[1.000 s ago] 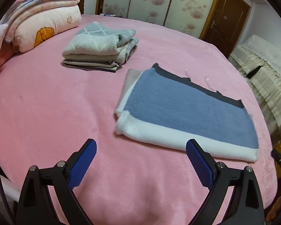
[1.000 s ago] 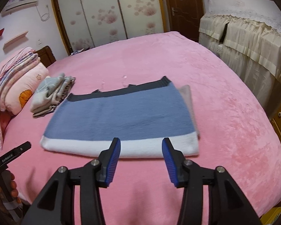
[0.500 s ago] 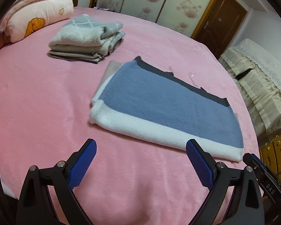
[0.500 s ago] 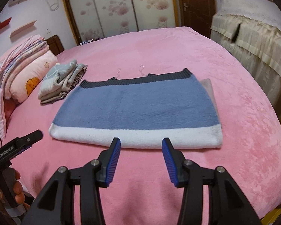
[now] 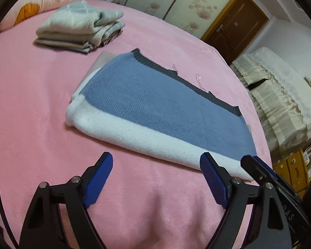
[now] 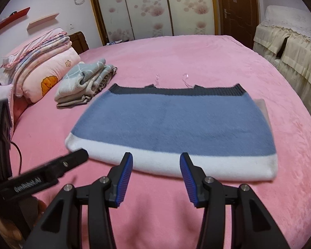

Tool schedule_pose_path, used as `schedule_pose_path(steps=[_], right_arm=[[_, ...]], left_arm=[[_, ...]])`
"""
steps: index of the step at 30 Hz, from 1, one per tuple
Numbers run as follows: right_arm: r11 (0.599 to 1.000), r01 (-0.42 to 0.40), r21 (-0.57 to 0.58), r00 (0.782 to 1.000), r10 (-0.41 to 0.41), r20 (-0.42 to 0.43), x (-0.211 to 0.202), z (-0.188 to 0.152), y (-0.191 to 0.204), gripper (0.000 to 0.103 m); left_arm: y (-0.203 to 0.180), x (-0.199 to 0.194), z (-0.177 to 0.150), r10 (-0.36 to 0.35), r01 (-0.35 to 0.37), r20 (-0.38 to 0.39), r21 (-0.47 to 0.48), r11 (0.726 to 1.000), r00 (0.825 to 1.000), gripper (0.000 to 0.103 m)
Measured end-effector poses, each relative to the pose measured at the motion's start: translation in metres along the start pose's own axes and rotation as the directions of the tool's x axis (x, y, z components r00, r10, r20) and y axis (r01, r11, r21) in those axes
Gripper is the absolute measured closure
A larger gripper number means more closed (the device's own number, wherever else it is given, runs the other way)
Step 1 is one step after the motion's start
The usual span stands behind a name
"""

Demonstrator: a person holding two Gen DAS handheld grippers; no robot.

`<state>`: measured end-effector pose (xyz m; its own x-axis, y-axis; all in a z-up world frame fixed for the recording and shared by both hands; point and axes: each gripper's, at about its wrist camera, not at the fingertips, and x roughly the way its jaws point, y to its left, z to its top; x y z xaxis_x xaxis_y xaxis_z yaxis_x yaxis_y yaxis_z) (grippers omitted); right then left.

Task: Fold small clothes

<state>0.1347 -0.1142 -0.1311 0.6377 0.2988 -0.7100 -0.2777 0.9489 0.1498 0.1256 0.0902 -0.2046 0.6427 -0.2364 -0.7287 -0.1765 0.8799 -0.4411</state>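
Note:
A folded knit garment (image 5: 161, 105) (image 6: 176, 124), blue with a white near band and a dark grey far rib, lies flat on the pink bed. My left gripper (image 5: 155, 166) hovers just short of the white edge; its jaws are closing with only bedspread between them. My right gripper (image 6: 155, 161) stands half open at the middle of the white band, nothing pinched. The right gripper's tip (image 5: 259, 170) shows at the garment's right corner in the left wrist view, and the left gripper's finger (image 6: 70, 161) near its left corner in the right wrist view.
A stack of folded grey-green clothes (image 5: 80, 25) (image 6: 85, 83) sits behind the garment on the left. Pillows and folded bedding (image 6: 41, 66) lie by the headboard. A lace-covered cabinet (image 6: 290, 47) stands off the bed's right edge. Two clear hanger loops (image 6: 184, 78) lie past the rib.
Both grippers have come closer to the garment's white edge, so it fills more of each view. The left jaws have narrowed a little. The garment lies as before.

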Motion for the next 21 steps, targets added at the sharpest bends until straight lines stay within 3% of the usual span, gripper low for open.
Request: schedule_pose_path(steps=[9,15,21], right_arm=[[1.0,0.017,0.002,1.0,-0.017,0.018,0.022,0.005,0.0,0.056],[0.999,0.034,0.007,0.999,-0.034,0.012,0.037,0.009,-0.003,0.066],[0.999,0.03,0.024,1.0,-0.03,-0.004,0.05,0.008,-0.003,0.067]], left_arm=[[0.036,0.025,-0.007,-0.109,0.1,-0.059,-0.144,0.985,0.992,0.018],[0.056,0.044,-0.006,-0.18,0.164,-0.044,-0.242,0.956,0.983,0.018],[0.069,0.061,0.001,-0.221,0.209,-0.002,-0.307,0.929,0.975,0.018]])
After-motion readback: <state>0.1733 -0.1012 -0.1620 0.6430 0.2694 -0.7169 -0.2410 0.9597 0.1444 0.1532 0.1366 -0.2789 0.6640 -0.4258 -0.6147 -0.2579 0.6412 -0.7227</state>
